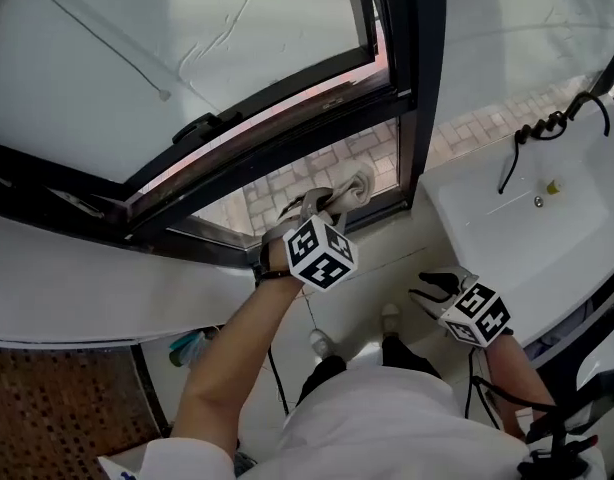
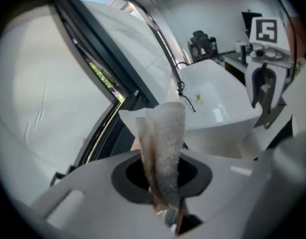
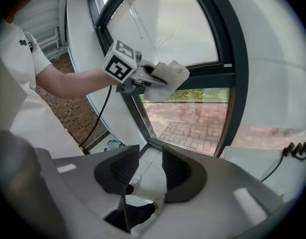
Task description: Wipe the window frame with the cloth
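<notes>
A pale cloth (image 1: 354, 187) is pinched in my left gripper (image 1: 325, 204), which is raised up to the dark window frame (image 1: 287, 140) just under its horizontal bar, beside the upright post (image 1: 423, 78). In the left gripper view the cloth (image 2: 163, 138) stands up folded between the shut jaws of the left gripper (image 2: 160, 172), with the frame (image 2: 100, 78) behind it. My right gripper (image 1: 433, 286) hangs lower, near the basin, and its jaws are apart and empty. The right gripper (image 3: 145, 166) looks at the cloth (image 3: 167, 78) against the frame (image 3: 233, 83).
A white basin (image 1: 527, 213) stands at the right with a black coiled cord (image 1: 549, 126) hanging over its rim. The person's shoes (image 1: 320, 342) are on the tiled floor below. A greenish bottle (image 1: 188, 348) lies by the wall, and a black cable (image 1: 276, 380) runs down.
</notes>
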